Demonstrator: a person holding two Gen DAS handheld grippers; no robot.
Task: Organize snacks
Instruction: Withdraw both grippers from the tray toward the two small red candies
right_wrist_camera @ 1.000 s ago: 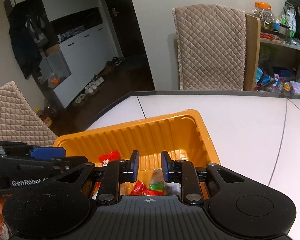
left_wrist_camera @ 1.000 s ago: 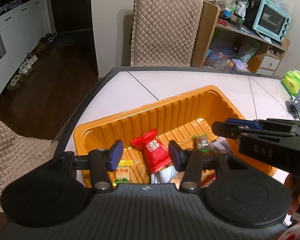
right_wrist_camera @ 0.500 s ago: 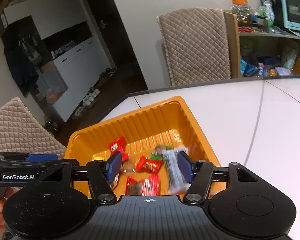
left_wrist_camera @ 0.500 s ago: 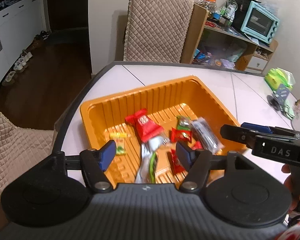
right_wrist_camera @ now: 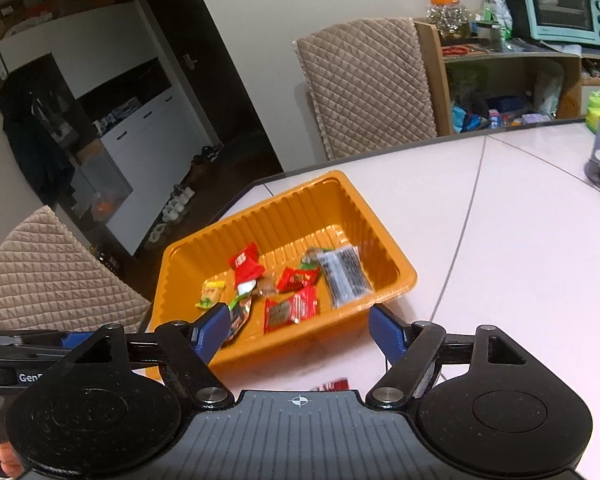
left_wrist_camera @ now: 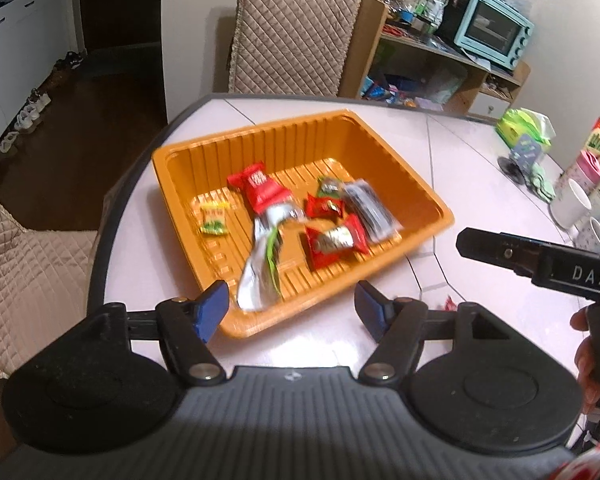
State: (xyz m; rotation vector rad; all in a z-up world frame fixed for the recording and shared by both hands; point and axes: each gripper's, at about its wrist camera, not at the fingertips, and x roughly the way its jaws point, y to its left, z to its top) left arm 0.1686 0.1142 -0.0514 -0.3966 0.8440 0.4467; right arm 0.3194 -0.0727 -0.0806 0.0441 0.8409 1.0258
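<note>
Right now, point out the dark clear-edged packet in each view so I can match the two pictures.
Left wrist: the dark packet lies at the right side of the orange tray, right of the red wrappers.
Right wrist: the dark packet lies by the tray's right wall, just above centre.
Shared landmark: the teal oven on the shelf behind the table.

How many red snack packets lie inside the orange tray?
3: a long one toward the tray's far left, a small one mid-tray, a wider one nearest. Blur may hide more.
</note>
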